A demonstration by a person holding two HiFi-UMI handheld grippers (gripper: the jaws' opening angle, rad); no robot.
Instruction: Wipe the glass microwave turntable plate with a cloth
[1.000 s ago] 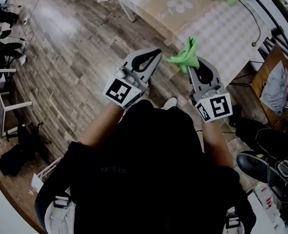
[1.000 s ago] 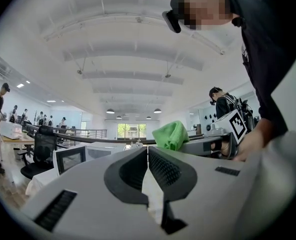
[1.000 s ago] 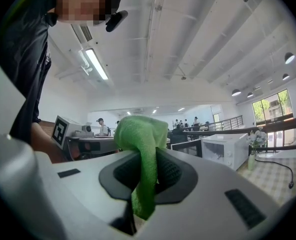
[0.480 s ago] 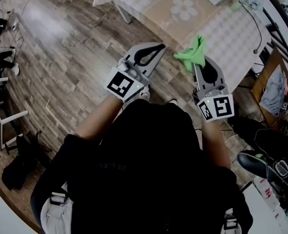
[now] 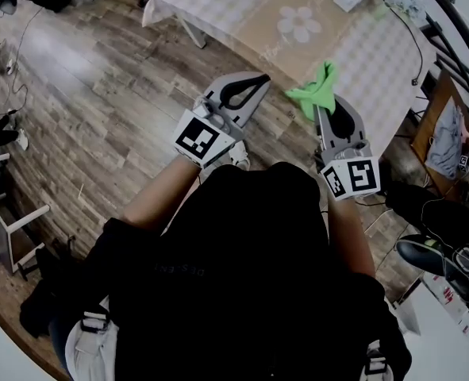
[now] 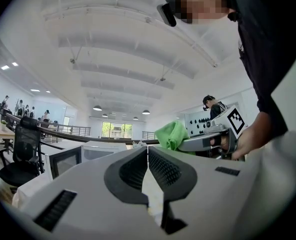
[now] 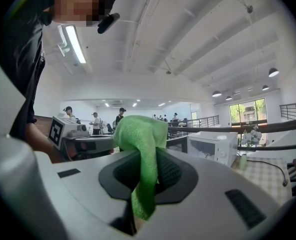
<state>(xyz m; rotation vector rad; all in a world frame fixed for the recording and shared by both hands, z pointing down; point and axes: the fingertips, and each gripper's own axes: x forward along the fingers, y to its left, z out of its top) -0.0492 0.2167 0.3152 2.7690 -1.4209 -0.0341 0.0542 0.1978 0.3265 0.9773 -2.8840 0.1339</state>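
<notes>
While standing over the plank floor (image 5: pixel 99 101), holds left gripper (image 5: pixel 259 78) with jaws pressed together on nothing; pinches green cloth (image 5: pixel 315 92) in right gripper (image 5: pixel 323 111) — bunched above the jaw tips; faces flower-print table (image 5: pixel 385 54), white microwave (image 7: pixel 210 149) farther off.

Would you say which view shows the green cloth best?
The right gripper view: the green cloth sits central and large, pinched between the jaws. The head view shows a small bunch on the right gripper; the left gripper view, a side glimpse.
</notes>
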